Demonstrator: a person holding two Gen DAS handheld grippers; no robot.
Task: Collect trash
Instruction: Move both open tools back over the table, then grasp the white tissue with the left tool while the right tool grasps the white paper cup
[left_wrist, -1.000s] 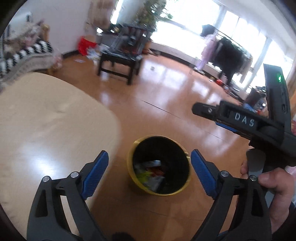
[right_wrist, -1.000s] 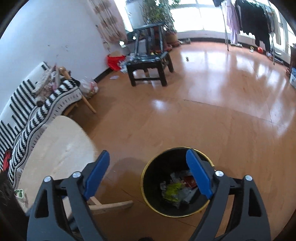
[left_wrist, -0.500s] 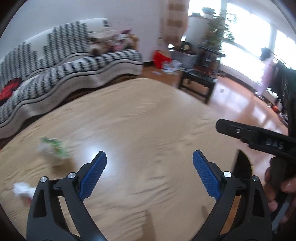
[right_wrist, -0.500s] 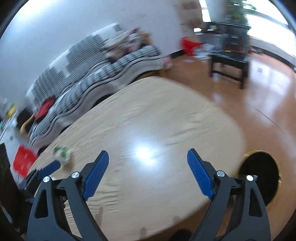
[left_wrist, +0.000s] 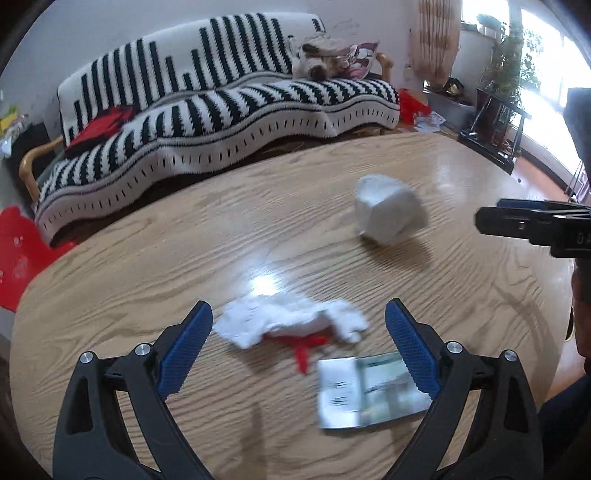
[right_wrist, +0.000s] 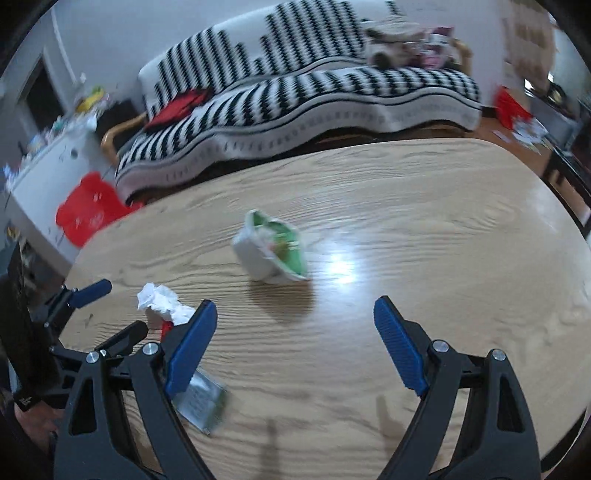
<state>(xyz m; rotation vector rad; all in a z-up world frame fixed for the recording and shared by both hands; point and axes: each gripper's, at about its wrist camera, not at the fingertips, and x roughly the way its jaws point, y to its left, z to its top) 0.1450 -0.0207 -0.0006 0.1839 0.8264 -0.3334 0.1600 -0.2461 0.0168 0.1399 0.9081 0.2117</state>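
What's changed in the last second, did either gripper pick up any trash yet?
No. Both grippers have swung away from the yellow-rimmed bin on the floor, now out of view, and over to the wooden table. The left gripper now hangs over the crumpled tissue and the flat wrapper; the right gripper faces the crushed white cup. Nothing was taken or released: both stayed open and empty.

Bare counter (right_wrist: 424, 229) right of the crushed cup (right_wrist: 271, 251), tissue (left_wrist: 291, 321) and wrapper (left_wrist: 369, 393) crowding the left
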